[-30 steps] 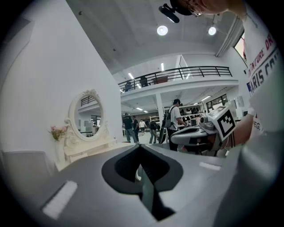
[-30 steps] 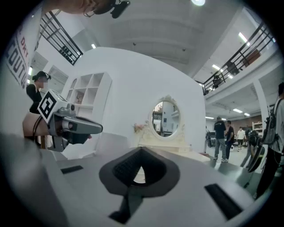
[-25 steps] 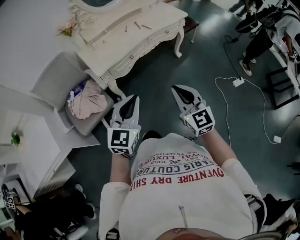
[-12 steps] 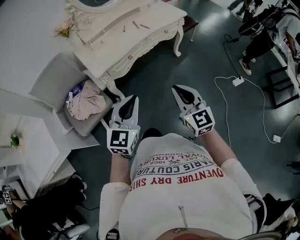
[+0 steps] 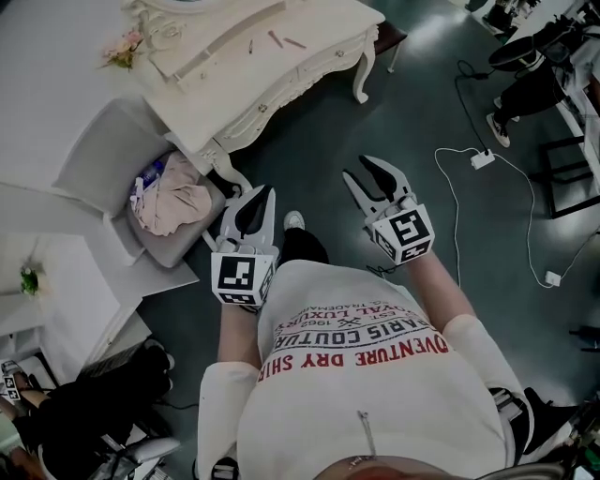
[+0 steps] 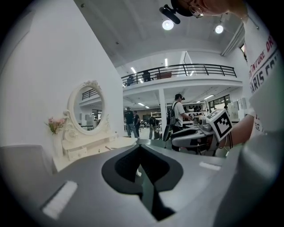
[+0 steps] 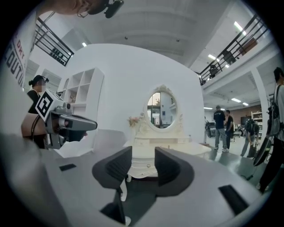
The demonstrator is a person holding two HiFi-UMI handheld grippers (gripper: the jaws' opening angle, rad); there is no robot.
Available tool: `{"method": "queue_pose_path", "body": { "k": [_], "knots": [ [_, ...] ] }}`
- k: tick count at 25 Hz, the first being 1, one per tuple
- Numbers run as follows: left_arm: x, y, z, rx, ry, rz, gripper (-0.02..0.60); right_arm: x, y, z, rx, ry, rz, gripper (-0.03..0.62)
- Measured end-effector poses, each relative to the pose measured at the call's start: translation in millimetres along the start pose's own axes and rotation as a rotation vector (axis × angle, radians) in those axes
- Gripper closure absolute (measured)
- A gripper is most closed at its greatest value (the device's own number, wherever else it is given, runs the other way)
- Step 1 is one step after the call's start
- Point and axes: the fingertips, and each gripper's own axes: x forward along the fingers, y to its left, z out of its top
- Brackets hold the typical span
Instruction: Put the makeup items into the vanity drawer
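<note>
Left gripper (image 5: 263, 194) (image 6: 140, 150): jaws pressed together, tips meeting, nothing pinched. Held out in front of the body, pointing roughly level.

Right gripper (image 5: 366, 171) (image 7: 143, 162): jaws apart, just been opening, gap bare. Nothing clamped; only the far vanity seen through the gap in the right gripper view. Level with the left gripper, off to its right, not touching.

Vanity table (image 5: 323, 23) (image 7: 153, 153): cream, carved legs, well ahead of both grippers, nearer the left gripper's line than the right's. Dead ahead of the right gripper in its own view, oval mirror (image 7: 161, 106) on top.

Makeup items (image 5: 275, 38): a few slender sticks lying loose on the vanity top, well beyond either gripper's tips. Kind too small to tell.

Vanity drawer (image 5: 330, 58): front facing the grippers, shut as far as can be seen.

Left of the left gripper, near it: grey chair (image 5: 98, 155) with pink cloth (image 5: 178, 202) heaped on the seat.

Right of the right gripper: white cable (image 5: 448, 202) trailing over the dark floor (image 5: 412, 112).
</note>
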Motion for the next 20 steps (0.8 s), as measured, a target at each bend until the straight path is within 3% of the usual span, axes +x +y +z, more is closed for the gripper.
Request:
{"method": "queue_pose_path", "body": {
  "k": [8,20],
  "knots": [
    [58.7,63.3,-8.0,-0.030,0.021,-0.004,0.575,77.6,-40.0,0.2,0.011,0.044,-0.003,0.440],
    [201.4,211.5,17.7,-0.048,0.016,-0.072,0.575,251.1,-125.4,30.8,-0.011,0.117,-0.035,0.419]
  ]
}}
